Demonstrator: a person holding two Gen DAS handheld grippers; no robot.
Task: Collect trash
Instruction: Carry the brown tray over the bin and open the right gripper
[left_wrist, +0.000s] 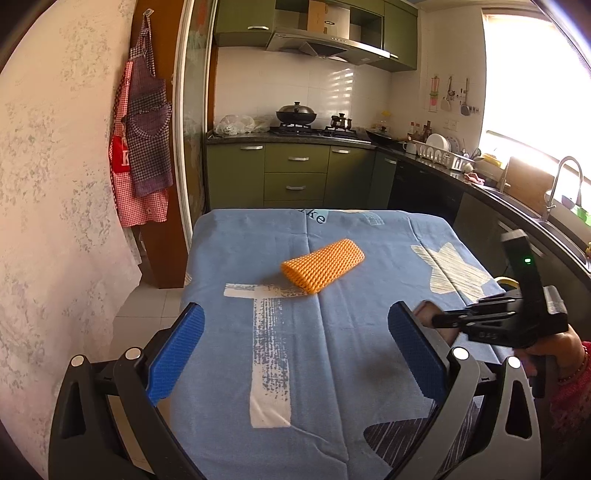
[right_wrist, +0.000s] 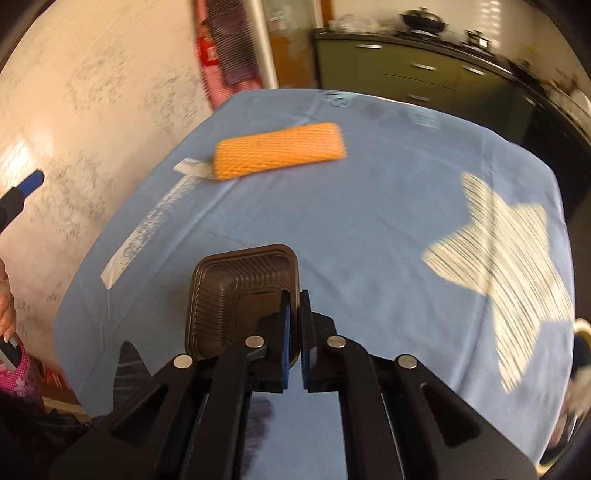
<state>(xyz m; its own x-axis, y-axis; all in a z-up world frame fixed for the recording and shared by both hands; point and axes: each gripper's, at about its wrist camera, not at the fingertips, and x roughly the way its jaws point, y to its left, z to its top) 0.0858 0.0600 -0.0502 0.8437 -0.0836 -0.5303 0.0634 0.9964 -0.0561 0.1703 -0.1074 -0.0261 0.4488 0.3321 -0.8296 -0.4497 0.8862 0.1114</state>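
Note:
An orange foam net sleeve (left_wrist: 322, 265) lies near the middle of the table on a blue cloth (left_wrist: 332, 350); it also shows in the right wrist view (right_wrist: 279, 149). My left gripper (left_wrist: 295, 339) is open and empty, held above the near part of the table, short of the sleeve. My right gripper (right_wrist: 294, 299) is shut on the rim of a dark brown ribbed plastic tray (right_wrist: 242, 299) and holds it above the cloth. The right gripper's body shows in the left wrist view (left_wrist: 509, 314) at the right.
The blue cloth has white star and cross prints. A wall stands to the table's left (left_wrist: 55, 184), with aprons (left_wrist: 142, 140) hanging on it. Green kitchen cabinets (left_wrist: 295, 177), a stove and a sink counter (left_wrist: 535, 206) lie beyond and to the right.

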